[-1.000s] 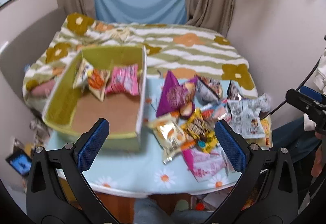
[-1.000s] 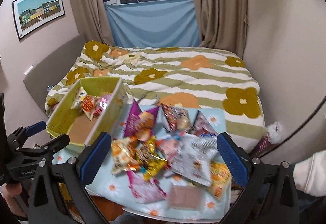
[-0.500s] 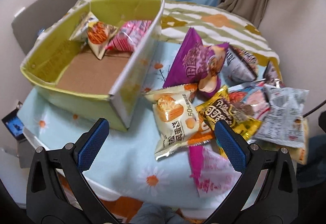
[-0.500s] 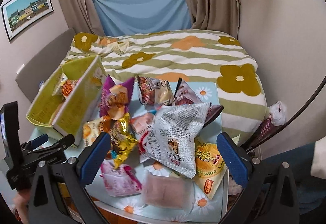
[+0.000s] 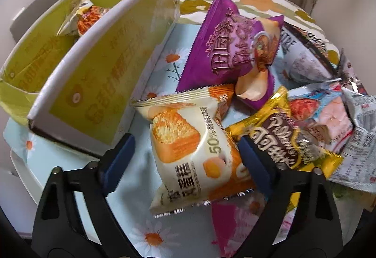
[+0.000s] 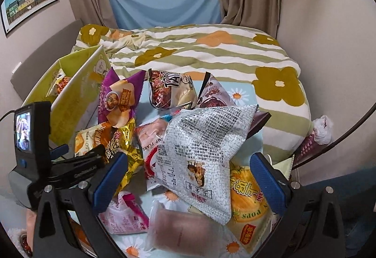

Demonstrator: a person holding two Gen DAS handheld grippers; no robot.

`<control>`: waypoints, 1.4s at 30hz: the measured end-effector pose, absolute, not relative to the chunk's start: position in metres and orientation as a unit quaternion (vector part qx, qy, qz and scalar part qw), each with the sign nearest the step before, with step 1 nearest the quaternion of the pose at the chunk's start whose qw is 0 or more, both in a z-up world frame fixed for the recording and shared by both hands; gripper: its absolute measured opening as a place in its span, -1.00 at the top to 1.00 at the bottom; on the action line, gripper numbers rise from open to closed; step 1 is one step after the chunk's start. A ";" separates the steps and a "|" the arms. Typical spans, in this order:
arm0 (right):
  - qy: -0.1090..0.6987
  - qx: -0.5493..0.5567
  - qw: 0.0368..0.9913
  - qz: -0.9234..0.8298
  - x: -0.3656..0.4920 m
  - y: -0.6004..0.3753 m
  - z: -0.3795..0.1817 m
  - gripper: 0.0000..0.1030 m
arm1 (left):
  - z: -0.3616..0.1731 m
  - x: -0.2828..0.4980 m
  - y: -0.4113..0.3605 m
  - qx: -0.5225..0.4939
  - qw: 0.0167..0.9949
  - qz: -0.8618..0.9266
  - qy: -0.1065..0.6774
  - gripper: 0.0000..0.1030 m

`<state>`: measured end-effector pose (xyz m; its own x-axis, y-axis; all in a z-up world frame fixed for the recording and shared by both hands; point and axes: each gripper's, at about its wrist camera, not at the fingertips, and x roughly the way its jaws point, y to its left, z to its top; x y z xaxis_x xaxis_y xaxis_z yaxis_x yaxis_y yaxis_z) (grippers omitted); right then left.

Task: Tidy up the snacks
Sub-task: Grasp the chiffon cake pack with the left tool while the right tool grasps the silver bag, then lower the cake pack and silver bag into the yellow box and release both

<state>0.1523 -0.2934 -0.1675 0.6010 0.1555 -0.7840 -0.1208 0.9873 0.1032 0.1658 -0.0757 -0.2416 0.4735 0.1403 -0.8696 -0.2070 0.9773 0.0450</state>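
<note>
Left wrist view is showing the left gripper (image 5: 185, 154) straddling a cream and orange cake packet (image 5: 190, 154), its blue fingers (image 5: 117, 164) standing apart on either side and not yet pinching it. The packet is lying on the daisy-print table (image 5: 138, 215), just right of the yellow box (image 5: 94, 84), with a purple bag (image 5: 225, 51) beyond it and a gold packet (image 5: 279, 138) overlapping its right edge. Picking this packet for the box looks to be the step in hand; next, the jaws would need to be closing on the packet's puffy middle without snagging the gold packet, then lifting it leftward over the box wall. The right gripper (image 6: 188, 178) is hanging wide apart over a silver printed bag (image 6: 204, 152), gripping nothing. The near box wall is hiding most of the box's inside, so only one orange-striped pack (image 5: 87, 18) is showing. A pink pouch (image 5: 232, 222) is lying half under the cake packet, blurred.
</note>
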 end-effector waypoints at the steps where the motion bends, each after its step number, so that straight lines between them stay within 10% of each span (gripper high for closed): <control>1: 0.441 0.019 0.894 0.077 0.153 -0.292 -0.169 -1.00 | -0.245 0.169 -0.074 -0.035 0.854 0.100 0.509 -0.71; 6: 0.445 0.012 0.892 0.075 0.159 -0.290 -0.176 -1.00 | -0.252 0.176 -0.071 -0.029 0.848 0.090 0.521 -0.70; 9: 0.447 0.011 0.891 0.071 0.161 -0.288 -0.179 -1.00 | -0.257 0.180 -0.073 -0.026 0.842 0.081 0.533 -0.33; 23: 0.448 0.034 0.892 0.045 0.177 -0.293 -0.191 -0.98 | -0.253 0.169 -0.077 -0.003 0.838 0.065 0.542 -0.25; 42: 0.443 0.035 0.894 0.054 0.167 -0.289 -0.191 -0.11 | -0.233 0.159 -0.092 0.021 0.859 0.054 0.509 -0.24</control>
<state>0.1667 -0.2886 -0.1905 0.6023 0.1271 -0.7881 -0.0659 0.9918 0.1096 0.1595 -0.0922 -0.2327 0.4762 0.1146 -0.8719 -0.0708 0.9933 0.0918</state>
